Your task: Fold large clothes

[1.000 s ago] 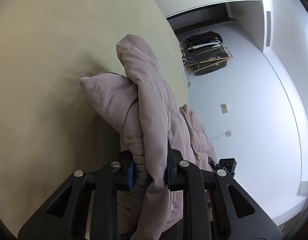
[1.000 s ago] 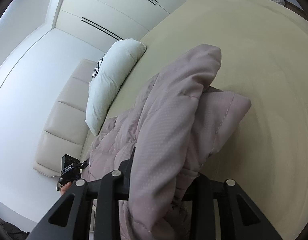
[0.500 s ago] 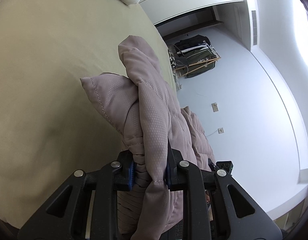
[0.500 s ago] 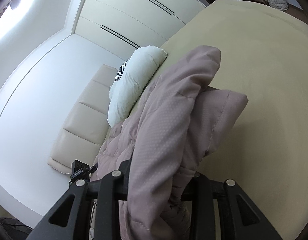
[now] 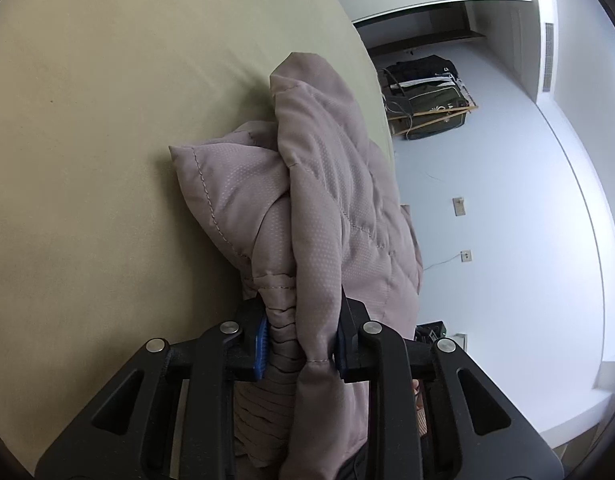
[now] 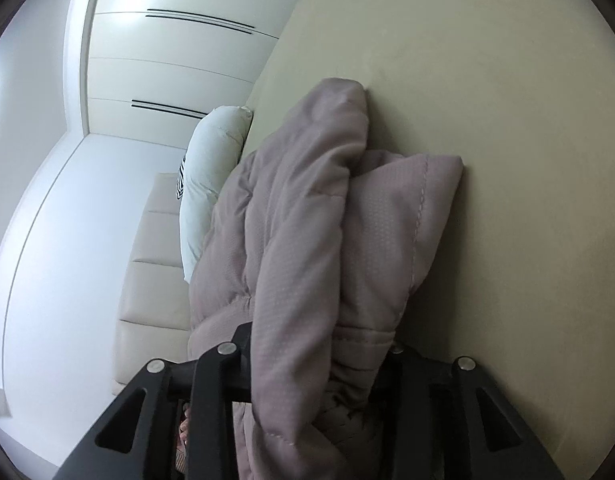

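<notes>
Lowered onto the bed (image 5: 107, 160), the padded jacket (image 5: 327, 200) sits between both grippers' (image 5: 299, 344) (image 6: 319, 364) opening jaws.

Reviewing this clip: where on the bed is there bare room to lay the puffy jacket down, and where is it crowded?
Bare sheet lies ahead of the jacket and to its left in the left wrist view, across the bed, and to its right in the right wrist view. It is crowded along the headboard side, where the white pillow lies. Both tools, left and right, are opening with jacket fabric between them.

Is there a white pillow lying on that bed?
Yes, a white pillow lies at the bed's far end, beside the padded headboard.
</notes>
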### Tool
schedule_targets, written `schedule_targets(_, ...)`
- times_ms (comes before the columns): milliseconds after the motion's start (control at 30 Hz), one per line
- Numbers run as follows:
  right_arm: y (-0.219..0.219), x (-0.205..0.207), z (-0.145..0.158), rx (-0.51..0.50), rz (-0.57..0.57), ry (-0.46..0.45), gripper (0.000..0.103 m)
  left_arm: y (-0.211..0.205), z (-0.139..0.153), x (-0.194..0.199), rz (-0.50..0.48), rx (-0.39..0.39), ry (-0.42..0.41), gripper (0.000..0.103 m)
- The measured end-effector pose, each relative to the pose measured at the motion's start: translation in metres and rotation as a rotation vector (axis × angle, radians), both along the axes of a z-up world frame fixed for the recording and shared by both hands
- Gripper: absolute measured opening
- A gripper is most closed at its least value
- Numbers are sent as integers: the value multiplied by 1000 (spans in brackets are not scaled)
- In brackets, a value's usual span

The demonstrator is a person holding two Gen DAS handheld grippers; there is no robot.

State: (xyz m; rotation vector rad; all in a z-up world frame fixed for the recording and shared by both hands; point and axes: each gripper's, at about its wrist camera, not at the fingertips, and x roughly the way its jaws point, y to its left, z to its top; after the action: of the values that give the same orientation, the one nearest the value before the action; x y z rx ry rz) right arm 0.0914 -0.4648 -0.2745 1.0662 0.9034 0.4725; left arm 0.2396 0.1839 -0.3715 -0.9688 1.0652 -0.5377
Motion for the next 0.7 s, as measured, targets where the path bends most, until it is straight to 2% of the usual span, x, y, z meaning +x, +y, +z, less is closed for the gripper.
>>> schedule_targets(67,-2,-1,-11,29,-8,-13,41,-3,-10,3,11,-21,9,25)
schedule_targets(233,0,1,-17,22,-10,-18,42,4,-35,-12,50,-86,6,30)
schedule_targets(300,-1,2,-16,18,-11,-4,44,6,-34,-18,60,-80,1,32)
schedule_targets(433,0,-2,5,-53,-76,67,61,9,-9,-38,83,-15,-34,34)
schedule_targets(467,-3,-9,12,-75,-102,74,69,12,0,-44,88,4,-54,34)
schedule_targets(533,-12,-29,33,-147,-149,51,74,16,22,-58,101,76,-101,34)
schedule_targets(633,-20,-58,64,-250,-187,17,75,17,57,-84,115,206,-184,41)
schedule_targets(700,-21,-76,83,-288,-217,-7,78,14,79,-101,144,320,-233,56)
